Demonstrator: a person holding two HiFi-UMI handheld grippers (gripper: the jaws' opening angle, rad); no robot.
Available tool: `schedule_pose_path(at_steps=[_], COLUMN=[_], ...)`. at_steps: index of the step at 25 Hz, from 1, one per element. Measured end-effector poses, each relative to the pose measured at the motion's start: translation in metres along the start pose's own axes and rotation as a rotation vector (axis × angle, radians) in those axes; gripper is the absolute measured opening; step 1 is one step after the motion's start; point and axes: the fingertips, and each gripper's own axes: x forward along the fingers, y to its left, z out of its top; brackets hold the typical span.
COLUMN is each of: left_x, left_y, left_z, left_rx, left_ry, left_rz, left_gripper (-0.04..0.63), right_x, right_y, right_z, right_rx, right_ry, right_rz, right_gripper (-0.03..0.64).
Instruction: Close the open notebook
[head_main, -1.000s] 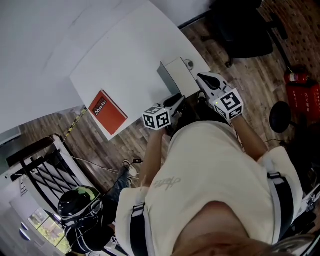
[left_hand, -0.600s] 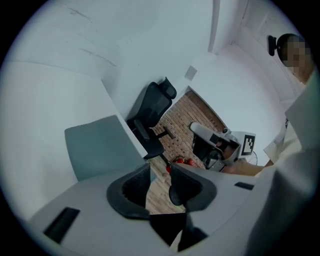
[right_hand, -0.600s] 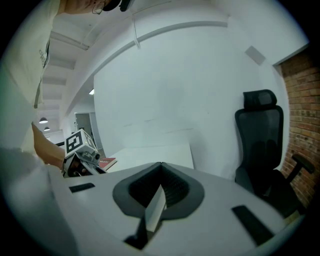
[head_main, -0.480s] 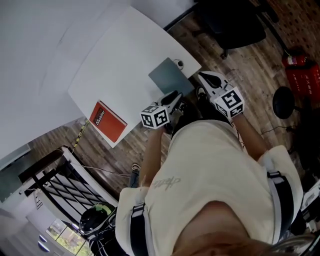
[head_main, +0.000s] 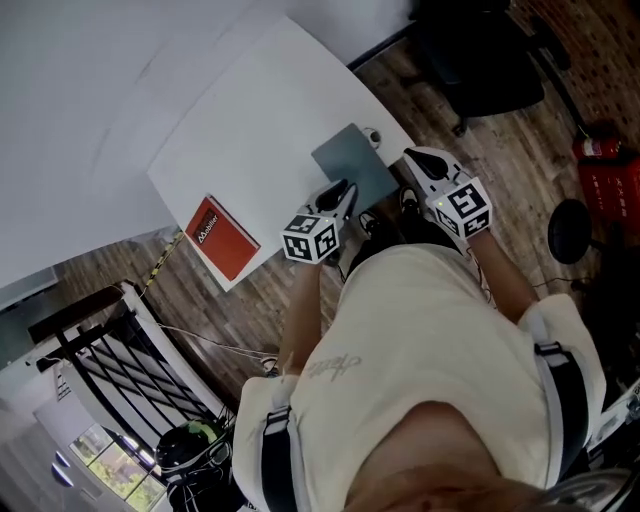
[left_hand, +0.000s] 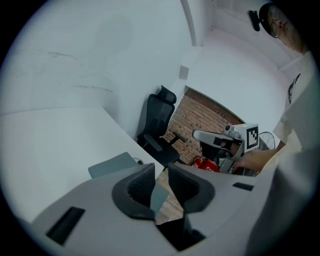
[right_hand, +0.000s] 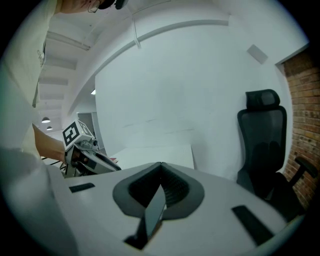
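notebook: closed notebook (head_main: 352, 165), grey cover up, flat at near right corner of white tabletop (head_main: 250, 120)
left gripper: left gripper (left_hand: 160, 170) at notebook's near edge, jaws apart and closing, nothing pinched; a grey sliver shows in the gap
right gripper: right gripper (right_hand: 161, 165) just right of notebook past the tabletop edge, jaws together at tips, holds nothing
other: red book (head_main: 222, 237) at near left edge, well apart from notebook; black office chair (head_main: 480, 60) behind

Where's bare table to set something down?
Free: the wide white table stretch between the red book at the left edge and the closed grey notebook, running on to the far edge. Crowded: the near-right corner, where the notebook and a small round object sit.
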Motion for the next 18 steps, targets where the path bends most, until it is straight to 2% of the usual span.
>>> schedule_pose_path(at_steps=[7,12,18], left_x=[-0.037,-0.070,-0.108], left_y=[0.029,0.054,0.080], left_z=[0.011,0.022,0.041], left_rx=[-0.012,-0.057,-0.055], left_ry=[-0.117,-0.204,-0.297], left_rz=[0.177,0.297,0.452], left_gripper=[0.018,0.017,0.017], right_x=[0.027,0.046,0.066], right_y=[0.020,0.037,0.059], right_z=[0.030,0.050,0.078], right_rx=[-0.079,-0.115,-0.146], right_ry=[-0.021,-0.034,-0.056], right_rz=[0.094,0.154,0.237], right_gripper=[0.008,0.008,0.008])
